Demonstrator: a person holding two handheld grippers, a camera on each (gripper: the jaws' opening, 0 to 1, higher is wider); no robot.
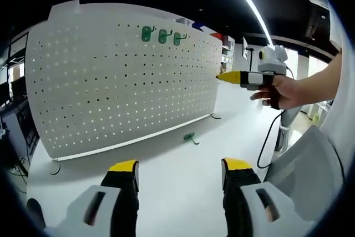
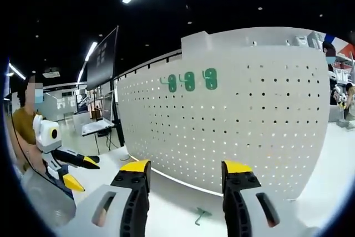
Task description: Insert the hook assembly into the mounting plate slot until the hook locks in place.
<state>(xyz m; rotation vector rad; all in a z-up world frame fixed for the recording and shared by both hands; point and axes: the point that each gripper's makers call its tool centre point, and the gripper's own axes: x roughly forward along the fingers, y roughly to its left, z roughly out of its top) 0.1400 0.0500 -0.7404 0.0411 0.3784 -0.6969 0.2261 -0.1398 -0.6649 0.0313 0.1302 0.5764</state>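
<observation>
In the left gripper view, we are holding our left gripper (image 1: 180, 173) low over the white desk (image 1: 183, 192), its yellow-tipped fingers (image 1: 125, 166) released with nothing between them. A white pegboard (image 1: 111, 92) is standing upright along the desk's far side, three green hooks (image 1: 161, 36) sitting near its top edge. A loose green hook (image 1: 190, 136) is lying on the desk just before the board's foot. The right gripper (image 1: 227, 76) is coming in from the right, held by a hand (image 1: 285, 92); whether its fingers are clenched we cannot tell.

In the right gripper view, our right gripper (image 2: 186, 176) is facing the pegboard (image 2: 249, 126), fingers (image 2: 135, 167) spread and empty. The loose hook (image 2: 199, 215) is lying on the desk between them. The left gripper (image 2: 77, 171) is showing at left, fingers parted.
</observation>
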